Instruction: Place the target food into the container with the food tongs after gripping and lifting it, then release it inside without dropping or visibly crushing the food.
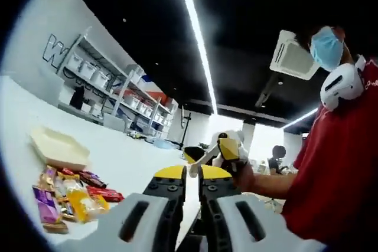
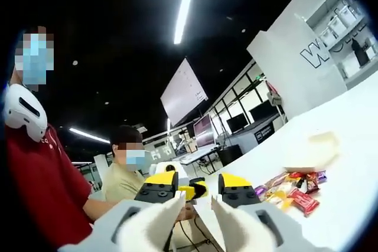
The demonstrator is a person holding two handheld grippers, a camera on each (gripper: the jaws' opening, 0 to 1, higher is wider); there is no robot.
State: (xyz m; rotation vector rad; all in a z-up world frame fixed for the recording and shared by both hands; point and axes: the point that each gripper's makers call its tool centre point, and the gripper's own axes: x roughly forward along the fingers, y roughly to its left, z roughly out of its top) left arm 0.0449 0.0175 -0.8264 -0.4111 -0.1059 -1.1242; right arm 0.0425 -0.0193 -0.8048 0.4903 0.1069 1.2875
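Wrapped snack packets (image 1: 68,196) lie heaped on a white table (image 1: 130,157), with a cream lidded container (image 1: 59,149) just beyond them. My left gripper (image 1: 193,172) points over the table, its yellow-tipped jaws shut with nothing between them. A hand holds my right gripper (image 1: 227,151) ahead of it, in the air. In the right gripper view my right gripper (image 2: 198,184) is open and empty. The left gripper (image 2: 192,190) shows through its gap. The same snack packets (image 2: 292,190) and container (image 2: 313,151) lie to the right on the table (image 2: 354,122).
A person in a red shirt (image 1: 342,163) stands at the table's side with a white device (image 1: 342,84) at the shoulder. A second person (image 2: 127,172) sits behind. Shelving with boxes (image 1: 112,84) lines the far wall. Desks with monitors (image 2: 236,125) stand beyond the table.
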